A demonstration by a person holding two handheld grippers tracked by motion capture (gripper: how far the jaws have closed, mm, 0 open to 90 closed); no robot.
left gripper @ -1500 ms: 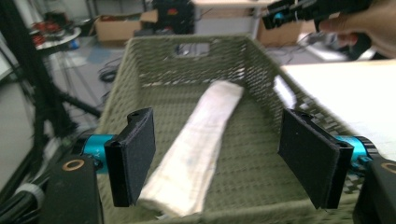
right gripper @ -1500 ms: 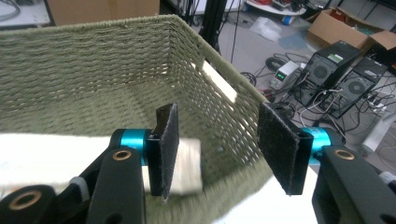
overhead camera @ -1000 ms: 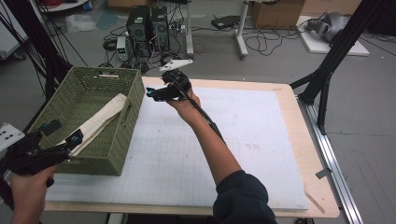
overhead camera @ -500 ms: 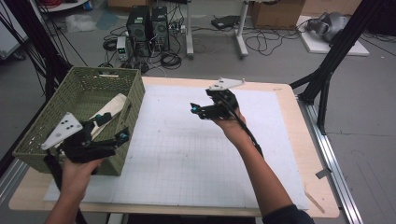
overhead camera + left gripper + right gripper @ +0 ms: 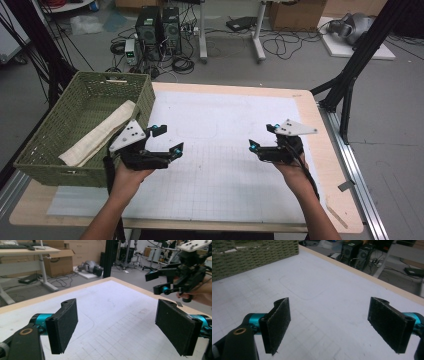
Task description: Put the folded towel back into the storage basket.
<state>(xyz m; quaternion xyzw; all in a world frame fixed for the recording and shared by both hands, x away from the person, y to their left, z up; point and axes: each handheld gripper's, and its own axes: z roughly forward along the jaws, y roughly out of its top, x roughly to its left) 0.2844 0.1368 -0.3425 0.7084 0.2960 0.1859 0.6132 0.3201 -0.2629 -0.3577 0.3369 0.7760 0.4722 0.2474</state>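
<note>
My left gripper hovers open over the white gridded mat, just right of the green woven basket. In its own view the left gripper has wide-apart pads with nothing between them. My right gripper is held over the right side of the mat and points left toward the other one. The right gripper has just been opening; its pads stand wide and empty. From the left gripper view the right gripper shows at the upper right. A beige folded cloth lies inside the basket.
The basket takes up the table's left end. The wooden table edge borders the mat on the right. Black frame struts rise beyond the right corner. Computers and cables sit on the floor behind the table.
My left hand came right, from the basket's front to the mat. My right hand swung from the back near the basket to the right side and closer to the person.
</note>
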